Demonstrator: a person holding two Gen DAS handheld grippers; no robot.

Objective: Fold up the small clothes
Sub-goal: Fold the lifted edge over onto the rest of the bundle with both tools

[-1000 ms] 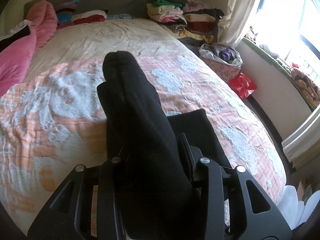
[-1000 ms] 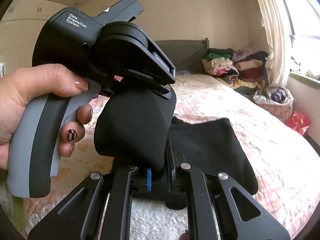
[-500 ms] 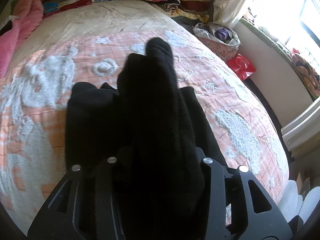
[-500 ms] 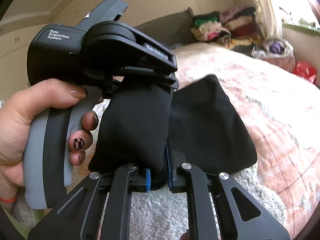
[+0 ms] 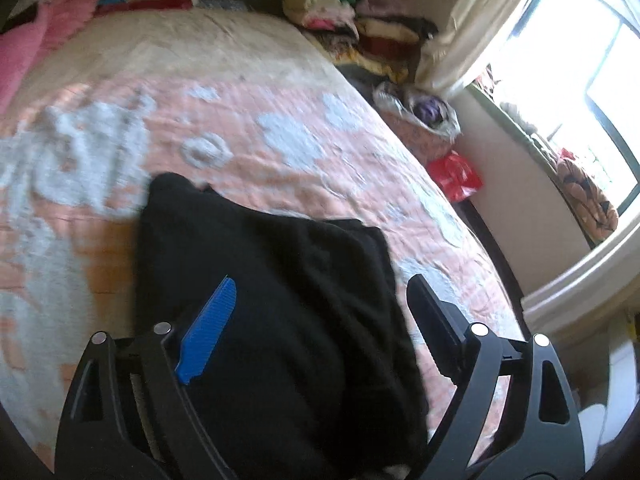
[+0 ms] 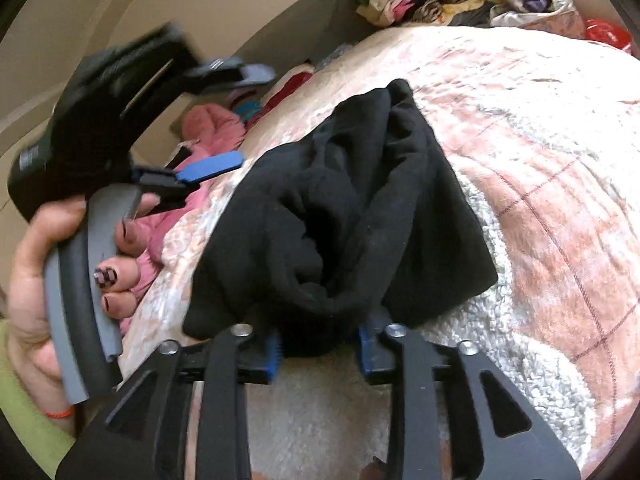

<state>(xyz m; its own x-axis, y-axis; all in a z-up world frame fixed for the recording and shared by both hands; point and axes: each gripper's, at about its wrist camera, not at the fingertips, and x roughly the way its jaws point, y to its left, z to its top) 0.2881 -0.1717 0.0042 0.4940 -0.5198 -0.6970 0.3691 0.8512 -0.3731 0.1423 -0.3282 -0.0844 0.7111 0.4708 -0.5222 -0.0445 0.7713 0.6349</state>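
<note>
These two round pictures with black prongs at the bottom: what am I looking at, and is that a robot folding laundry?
No robot: a person holds a trigger-handled clamp in each hand, each with a camera looking along its two fingers, hence the round, bent pictures. In the left tool's view, the left gripper has its fingers spread wide, holding nothing, above a black garment lying on the pink and white bedspread. In the right tool's view, the right gripper has a bunched edge of that garment between its blue pads; whether it is still pinching is unclear. The left hand, with its tool, shows at that picture's left. Folded clothes are stacked beyond the bed.
</note>
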